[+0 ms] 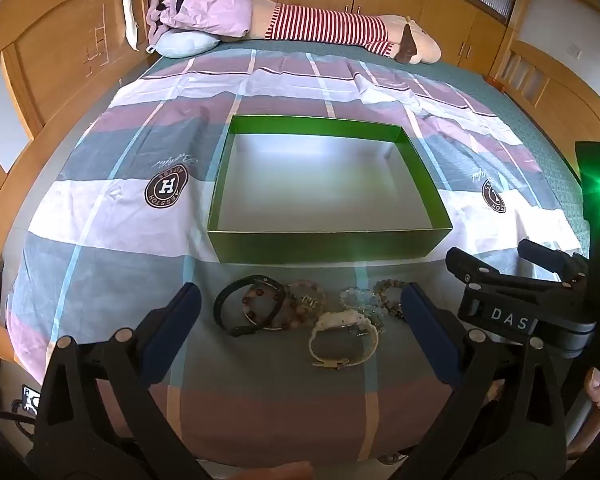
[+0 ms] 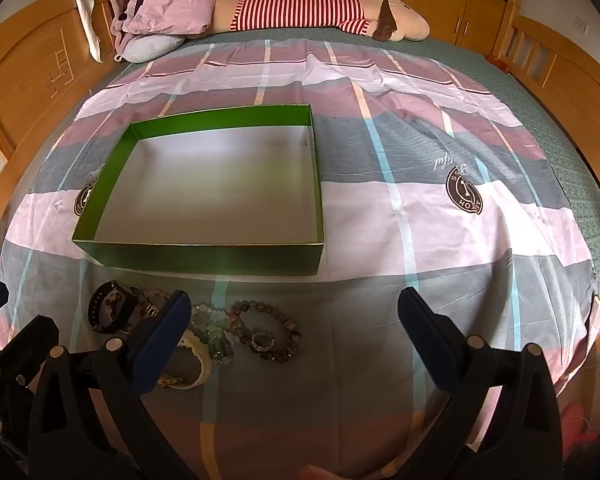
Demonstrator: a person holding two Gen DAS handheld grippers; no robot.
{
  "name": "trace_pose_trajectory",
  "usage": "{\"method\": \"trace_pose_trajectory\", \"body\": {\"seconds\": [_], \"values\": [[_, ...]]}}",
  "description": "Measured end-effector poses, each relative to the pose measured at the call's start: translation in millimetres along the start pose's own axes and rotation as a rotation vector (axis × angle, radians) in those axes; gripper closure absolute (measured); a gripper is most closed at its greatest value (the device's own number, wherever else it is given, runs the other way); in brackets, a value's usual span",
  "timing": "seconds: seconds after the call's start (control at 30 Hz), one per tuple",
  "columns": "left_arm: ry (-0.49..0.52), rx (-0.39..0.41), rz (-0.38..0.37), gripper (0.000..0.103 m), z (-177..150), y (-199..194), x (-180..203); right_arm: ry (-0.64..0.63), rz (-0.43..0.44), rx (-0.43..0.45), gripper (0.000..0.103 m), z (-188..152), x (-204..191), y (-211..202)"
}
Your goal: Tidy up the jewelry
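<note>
On the bed, our left tongs [image 1: 300, 320] and right tongs [image 2: 296, 320] gape wide; bracelets [image 1: 304, 312] row runs 9-to-3, green box [image 1: 324, 246] at 12.

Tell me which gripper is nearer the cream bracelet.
Left. The left gripper, open, has the cream bracelet lying between its fingers. The right gripper, also open, sits further right, the bracelet beside its left finger.
</note>
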State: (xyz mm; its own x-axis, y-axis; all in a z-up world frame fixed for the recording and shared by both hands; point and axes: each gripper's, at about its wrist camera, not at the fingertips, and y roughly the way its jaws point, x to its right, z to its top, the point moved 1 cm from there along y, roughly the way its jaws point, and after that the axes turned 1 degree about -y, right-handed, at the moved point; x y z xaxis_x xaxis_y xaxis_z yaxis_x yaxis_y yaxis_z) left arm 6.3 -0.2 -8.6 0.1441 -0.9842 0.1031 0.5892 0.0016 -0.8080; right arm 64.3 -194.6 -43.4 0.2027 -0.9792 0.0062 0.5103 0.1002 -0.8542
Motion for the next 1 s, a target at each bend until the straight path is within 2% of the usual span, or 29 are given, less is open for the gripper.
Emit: {"method": "trace_pose_trajectory", "body": {"seconds": [1.0], "values": [[0.003, -0.004, 0.003, 0.002, 0.1, 1.4, -0.4, 0.000, 0.000, -0.003, 0.001, -0.4, -0.8, 2.2]]}}
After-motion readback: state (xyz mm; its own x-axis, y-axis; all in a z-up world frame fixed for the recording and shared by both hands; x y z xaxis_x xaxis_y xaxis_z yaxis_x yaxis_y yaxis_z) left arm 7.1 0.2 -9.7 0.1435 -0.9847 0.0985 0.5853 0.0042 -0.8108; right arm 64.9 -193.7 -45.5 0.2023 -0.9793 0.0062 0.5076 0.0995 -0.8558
